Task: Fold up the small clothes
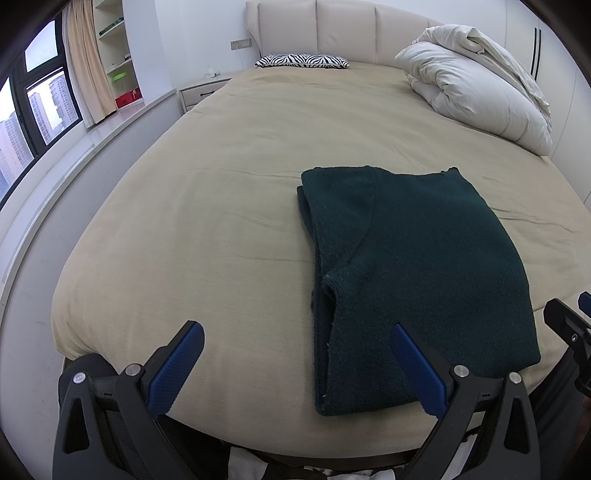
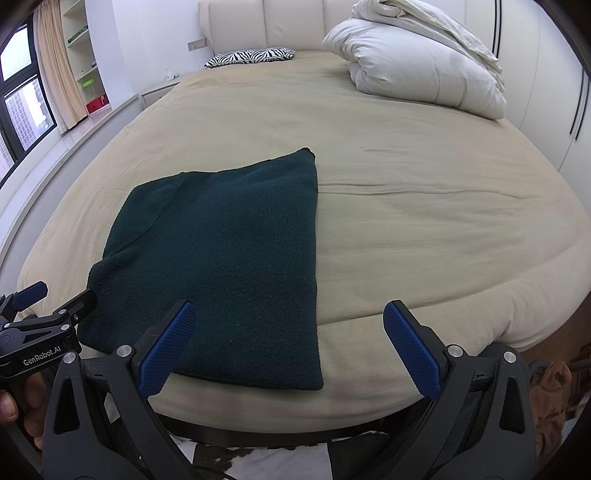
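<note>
A dark green knit sweater [image 1: 410,266] lies folded into a rectangle on the beige bed [image 1: 221,184], near its front edge. It also shows in the right wrist view [image 2: 229,258]. My left gripper [image 1: 297,332] is open and empty, just above the sweater's near left corner. My right gripper [image 2: 290,314] is open and empty, above the sweater's near right corner. The right gripper's fingers show at the right edge of the left wrist view [image 1: 569,321]. The left gripper shows at the left edge of the right wrist view [image 2: 48,302].
A rolled white duvet [image 1: 476,81] lies at the bed's far right. A zebra-print pillow [image 1: 303,61] lies by the headboard [image 1: 317,29]. A nightstand [image 1: 203,90], shelves [image 1: 118,55] and a window [image 1: 33,103] stand to the left. Wardrobe doors [image 2: 554,92] are on the right.
</note>
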`<state>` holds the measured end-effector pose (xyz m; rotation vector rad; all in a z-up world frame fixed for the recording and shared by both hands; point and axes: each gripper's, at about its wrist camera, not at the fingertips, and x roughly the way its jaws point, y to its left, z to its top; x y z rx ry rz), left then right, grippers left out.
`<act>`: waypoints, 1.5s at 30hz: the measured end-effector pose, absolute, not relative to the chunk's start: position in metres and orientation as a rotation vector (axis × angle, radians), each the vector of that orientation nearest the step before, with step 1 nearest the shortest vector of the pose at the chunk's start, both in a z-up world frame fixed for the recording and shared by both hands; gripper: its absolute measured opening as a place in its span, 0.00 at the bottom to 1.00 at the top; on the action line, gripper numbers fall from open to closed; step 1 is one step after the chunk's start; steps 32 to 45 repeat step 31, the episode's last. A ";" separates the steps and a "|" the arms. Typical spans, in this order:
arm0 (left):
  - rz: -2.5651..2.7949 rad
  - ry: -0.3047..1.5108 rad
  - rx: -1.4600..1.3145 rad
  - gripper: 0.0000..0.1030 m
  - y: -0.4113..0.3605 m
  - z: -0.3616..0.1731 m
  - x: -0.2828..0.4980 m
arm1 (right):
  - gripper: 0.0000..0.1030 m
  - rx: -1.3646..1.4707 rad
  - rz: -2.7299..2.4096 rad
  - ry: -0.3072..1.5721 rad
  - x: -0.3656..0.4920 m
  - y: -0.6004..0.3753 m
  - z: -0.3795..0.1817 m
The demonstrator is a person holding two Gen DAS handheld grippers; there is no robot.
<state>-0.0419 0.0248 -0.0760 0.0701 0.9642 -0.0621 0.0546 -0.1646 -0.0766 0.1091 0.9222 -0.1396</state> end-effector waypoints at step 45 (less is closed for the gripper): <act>-0.072 0.969 0.081 1.00 0.027 -0.077 -0.046 | 1.00 0.113 -0.134 0.929 0.054 -0.163 -0.080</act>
